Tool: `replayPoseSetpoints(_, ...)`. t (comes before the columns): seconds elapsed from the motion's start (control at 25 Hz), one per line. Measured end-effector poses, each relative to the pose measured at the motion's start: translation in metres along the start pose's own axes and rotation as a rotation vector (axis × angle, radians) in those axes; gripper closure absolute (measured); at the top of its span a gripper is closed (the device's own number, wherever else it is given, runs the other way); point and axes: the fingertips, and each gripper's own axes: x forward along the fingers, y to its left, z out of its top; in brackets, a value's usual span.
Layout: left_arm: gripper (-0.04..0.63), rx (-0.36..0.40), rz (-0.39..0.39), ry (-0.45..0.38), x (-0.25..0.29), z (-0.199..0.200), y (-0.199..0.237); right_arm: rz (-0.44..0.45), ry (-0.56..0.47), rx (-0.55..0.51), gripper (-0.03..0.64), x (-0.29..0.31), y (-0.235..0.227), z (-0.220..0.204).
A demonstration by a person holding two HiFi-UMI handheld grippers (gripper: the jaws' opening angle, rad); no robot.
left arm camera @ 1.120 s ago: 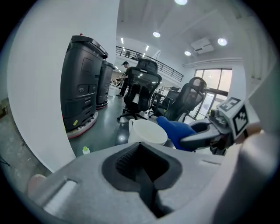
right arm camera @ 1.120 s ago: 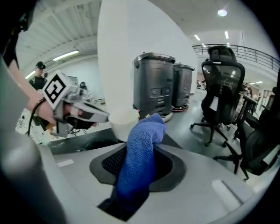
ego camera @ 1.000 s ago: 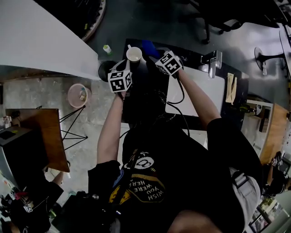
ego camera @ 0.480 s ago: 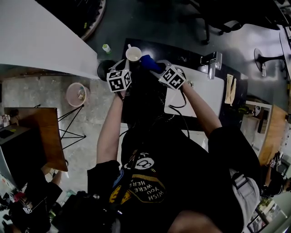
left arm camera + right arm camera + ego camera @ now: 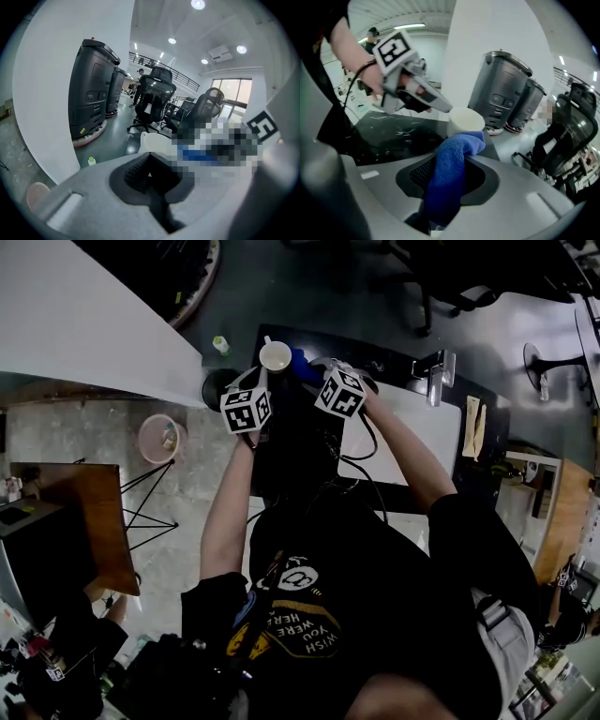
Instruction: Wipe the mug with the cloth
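Note:
A white mug (image 5: 276,355) is held up over the far left corner of the black table (image 5: 398,360). My left gripper (image 5: 262,379) reaches it from the near side and is shut on its wall; in the left gripper view the mug (image 5: 151,140) shows just past the closed jaws of that gripper (image 5: 152,171). My right gripper (image 5: 445,187) is shut on a blue cloth (image 5: 449,176), whose folded tip rests against the side of the mug (image 5: 465,122). From above, the cloth (image 5: 301,363) lies just right of the mug, ahead of the right gripper (image 5: 314,374).
A white mat (image 5: 412,427) and a metal fixture (image 5: 439,369) lie on the table to the right. A pink bucket (image 5: 157,435) and a small green bottle (image 5: 220,342) stand on the floor at left. Office chairs (image 5: 154,96) and black machines (image 5: 91,91) stand beyond.
My right gripper with the cloth swung away to the right of the mug, then came back up to it. The left gripper and the mug stayed almost in place.

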Motion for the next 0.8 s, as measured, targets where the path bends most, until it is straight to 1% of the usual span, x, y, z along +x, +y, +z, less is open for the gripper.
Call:
replayPoseSetpoints(0.04,0.592,-0.007,-0.002,-0.003,0.000,0.001,0.000,0.039,-0.017,-0.035,0.485,-0.005,0.015,-0.001)
replayPoseSetpoints(0.08,0.592,-0.015,-0.003,-0.007,0.000,0.001,0.001,0.070,-0.041,-0.047,0.485,-0.008,0.025,-0.003)
replayPoseSetpoints(0.12,0.592,-0.024,-0.002,-0.011,0.000,0.001,0.001,0.087,-0.066,-0.025,0.485,-0.010,0.028,-0.005)
replayPoseSetpoints(0.16,0.592,-0.031,-0.002,-0.013,0.001,0.001,0.001,0.084,-0.087,0.035,0.485,-0.010,0.024,-0.010)
replayPoseSetpoints(0.2,0.592,-0.034,-0.003,-0.013,0.001,0.000,-0.001,0.058,-0.100,0.123,0.485,-0.010,0.012,-0.016)
replayPoseSetpoints(0.28,0.592,-0.043,-0.006,-0.017,0.000,-0.001,-0.004,-0.057,-0.089,0.308,0.485,-0.010,-0.027,-0.030)
replayPoseSetpoints(0.32,0.592,-0.050,-0.007,-0.024,-0.001,0.000,-0.005,-0.123,-0.061,0.374,0.485,-0.007,-0.048,-0.035)
replayPoseSetpoints(0.36,0.592,-0.056,-0.007,-0.033,-0.002,0.002,-0.005,-0.172,-0.028,0.409,0.485,-0.002,-0.063,-0.036)
replayPoseSetpoints(0.4,0.592,-0.058,-0.004,-0.040,-0.002,0.004,-0.004,-0.190,-0.003,0.408,0.485,0.004,-0.072,-0.032)
replayPoseSetpoints(0.44,0.592,-0.056,0.001,-0.044,-0.002,0.005,-0.004,-0.180,0.006,0.374,0.485,0.011,-0.072,-0.023)
replayPoseSetpoints(0.48,0.592,-0.057,0.004,-0.045,-0.002,0.005,-0.003,-0.156,0.006,0.316,0.483,0.016,-0.065,-0.013)
replayPoseSetpoints(0.56,0.592,-0.069,0.003,-0.043,-0.001,0.004,-0.004,-0.108,0.019,0.187,0.483,0.019,-0.041,-0.003)
replayPoseSetpoints(0.64,0.592,-0.085,0.001,-0.045,-0.001,0.005,-0.004,-0.064,0.041,0.107,0.485,0.016,-0.004,-0.006)
replayPoseSetpoints(0.72,0.592,-0.108,0.002,-0.053,-0.001,0.006,-0.002,0.000,0.029,0.071,0.485,0.010,0.038,-0.009)
replayPoseSetpoints(0.76,0.592,-0.116,0.001,-0.055,-0.002,0.006,-0.002,0.019,0.017,0.073,0.485,0.007,0.053,-0.012)
replayPoseSetpoints(0.8,0.592,-0.120,0.001,-0.057,-0.002,0.006,-0.002,0.017,0.010,0.093,0.485,0.003,0.057,-0.016)
